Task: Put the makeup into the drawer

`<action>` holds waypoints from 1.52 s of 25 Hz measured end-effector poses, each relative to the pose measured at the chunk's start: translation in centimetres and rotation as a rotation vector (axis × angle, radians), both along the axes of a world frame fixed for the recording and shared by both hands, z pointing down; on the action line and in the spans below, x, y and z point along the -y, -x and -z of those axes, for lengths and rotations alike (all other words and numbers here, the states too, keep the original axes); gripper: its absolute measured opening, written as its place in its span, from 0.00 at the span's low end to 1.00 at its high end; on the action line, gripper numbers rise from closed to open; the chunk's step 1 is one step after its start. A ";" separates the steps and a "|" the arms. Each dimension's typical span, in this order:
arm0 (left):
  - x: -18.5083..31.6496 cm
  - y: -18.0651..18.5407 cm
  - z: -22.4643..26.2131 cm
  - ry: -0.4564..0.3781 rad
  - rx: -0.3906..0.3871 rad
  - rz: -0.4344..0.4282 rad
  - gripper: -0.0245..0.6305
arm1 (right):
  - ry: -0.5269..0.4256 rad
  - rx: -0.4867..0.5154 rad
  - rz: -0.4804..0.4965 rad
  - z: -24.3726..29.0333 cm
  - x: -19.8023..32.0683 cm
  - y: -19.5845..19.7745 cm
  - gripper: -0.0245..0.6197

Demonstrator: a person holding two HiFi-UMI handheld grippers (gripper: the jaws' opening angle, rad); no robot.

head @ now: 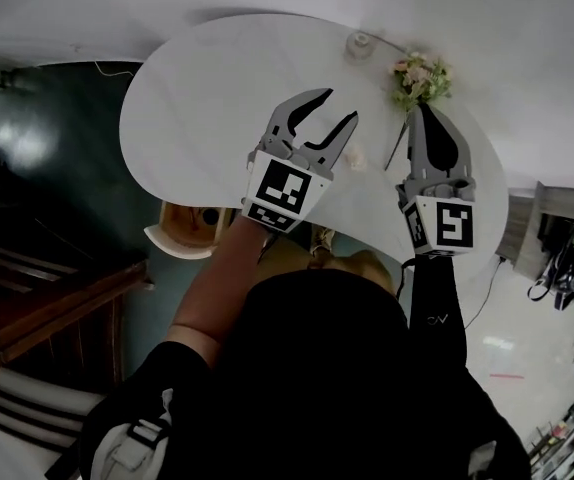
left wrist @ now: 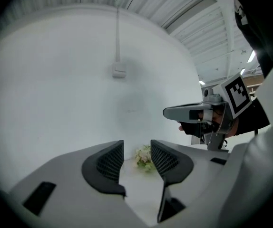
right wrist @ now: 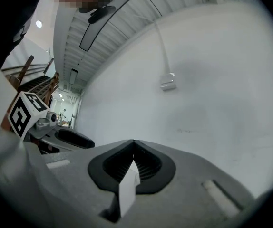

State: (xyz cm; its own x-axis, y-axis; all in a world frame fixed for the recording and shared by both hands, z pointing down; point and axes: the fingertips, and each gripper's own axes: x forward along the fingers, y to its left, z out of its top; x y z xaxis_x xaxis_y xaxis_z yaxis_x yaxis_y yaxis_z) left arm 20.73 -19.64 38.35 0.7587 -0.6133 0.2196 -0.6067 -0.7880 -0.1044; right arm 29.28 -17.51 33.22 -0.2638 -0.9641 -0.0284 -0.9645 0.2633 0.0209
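White bean-shaped surface (head: 197, 98), smooth and matte with a rounded edge, is filling most of the head view, sitting over a dark green floor (head: 47, 138). Person in a black garment (head: 347, 368) is leaning over its near edge, one tool in each hand. Plain white wall (left wrist: 55, 80) is showing behind in both gripper views, with a thin cable running down it to a small boxy fitting (left wrist: 119, 70). Left tongs (head: 339, 105), grey plastic with black ribbed pads, are standing wide apart over the middle of the surface and gripping nothing; only the flowers are showing through the gap. Right tongs (head: 422, 113) are pointing at the flowers with the pads meeting at the tips; a pale wedge is showing low in the slot behind them, and I cannot tell whether it is a held thing. A tan-lined tray with a curved white rim (head: 172, 240), seemingly the open drawer, is jutting out under the near edge. Small bouquet (head: 419, 78), pink and green, is standing near the far right rim. Round clear knob-like piece (head: 359, 44) is sitting at the far edge. Thin dark stick (head: 399, 146), possibly the makeup, is lying on the surface just beside the right tongs, outside the drawer. Small pale lump (head: 355, 155) is resting between the two tools.
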 end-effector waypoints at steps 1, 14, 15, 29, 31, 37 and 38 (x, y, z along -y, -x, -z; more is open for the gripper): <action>0.0 -0.6 -0.2 0.005 0.004 -0.016 0.31 | 0.006 0.004 -0.008 -0.3 0.0 -0.5 0.05; -3.0 -4.8 -19.8 0.460 0.267 -0.143 0.38 | 0.086 0.000 -0.064 -3.6 -0.9 -4.2 0.05; -3.0 -4.8 -20.9 0.473 0.298 -0.145 0.38 | 0.096 -0.011 -0.068 -4.0 -1.1 -4.6 0.05; -3.9 -5.4 -22.9 0.566 0.414 -0.248 0.15 | 0.084 0.046 -0.114 -3.8 -1.7 -6.8 0.05; -3.1 -5.4 -20.4 0.506 0.367 -0.219 0.15 | 0.086 0.028 -0.103 -4.0 -1.9 -6.5 0.05; -0.8 -4.0 -10.7 0.323 0.189 -0.137 0.15 | 0.054 -0.002 -0.065 -2.8 -1.4 -4.6 0.05; -0.6 -3.7 -8.8 0.292 0.154 -0.131 0.15 | 0.050 -0.014 -0.056 -2.7 -1.2 -4.2 0.05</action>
State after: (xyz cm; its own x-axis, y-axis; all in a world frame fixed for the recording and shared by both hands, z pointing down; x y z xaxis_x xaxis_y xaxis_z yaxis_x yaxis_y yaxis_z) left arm 24.40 -19.03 47.15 0.7712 -0.4078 0.4888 -0.4934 -0.8681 0.0543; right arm 33.53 -16.29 35.88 -0.2099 -0.9775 0.0232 -0.9773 0.2104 0.0229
